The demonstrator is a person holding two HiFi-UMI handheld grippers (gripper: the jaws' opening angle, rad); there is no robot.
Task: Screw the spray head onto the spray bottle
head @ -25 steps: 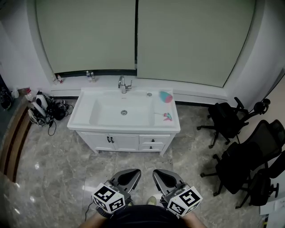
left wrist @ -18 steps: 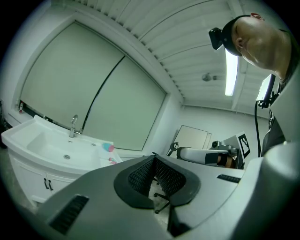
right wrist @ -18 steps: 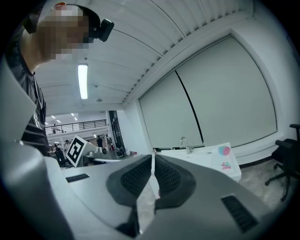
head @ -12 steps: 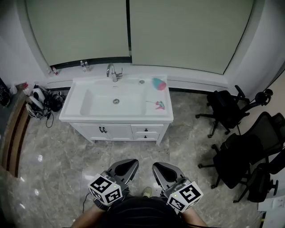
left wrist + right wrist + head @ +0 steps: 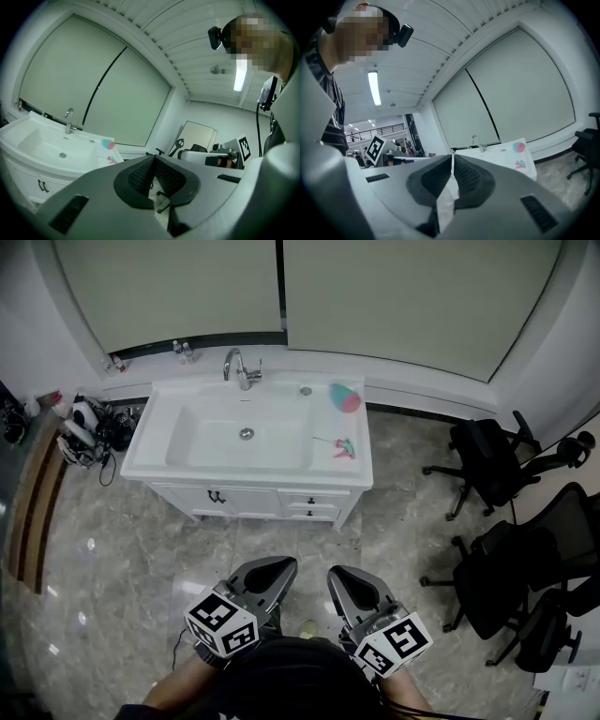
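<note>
**A:** What does the head view give that the gripper views lack?

**B:** The layout from above. A white vanity [image 5: 253, 502] stands against the wall, and the basin [image 5: 187, 442] is sunk into the left part of its surface [image 5: 361, 474]. The spray bottle [image 5: 345, 397], teal with a pink end, lies at the surface's right rear corner. The spray head [image 5: 343, 448] lies nearer the front edge on the same side, apart from the bottle. Black office chairs [image 5: 487, 465] stand on the floor [image 5: 122, 559] to the right. Both grippers sit low in that view, well apart from the vanity.

**A:** And what do the gripper views add?

**B:** The jaws up close. The left gripper [image 5: 153, 158] has its jaws pressed together with nothing between the pads. The right gripper [image 5: 452, 157] is the same, pad against pad. The right gripper view also shows a lit ceiling lamp [image 5: 374, 88], which the head view misses. Both gripper views show the bottle and the spray head only as small coloured spots on the far surface.

**A:** What is in the basin?

**B:** Its drain [image 5: 247, 433] shows in the middle, and the faucet [image 5: 239, 367] stands at its rear edge. The bottle and the spray head both lie outside it, on the flat part to its right. Whether the bottle holds liquid cannot be told
</note>
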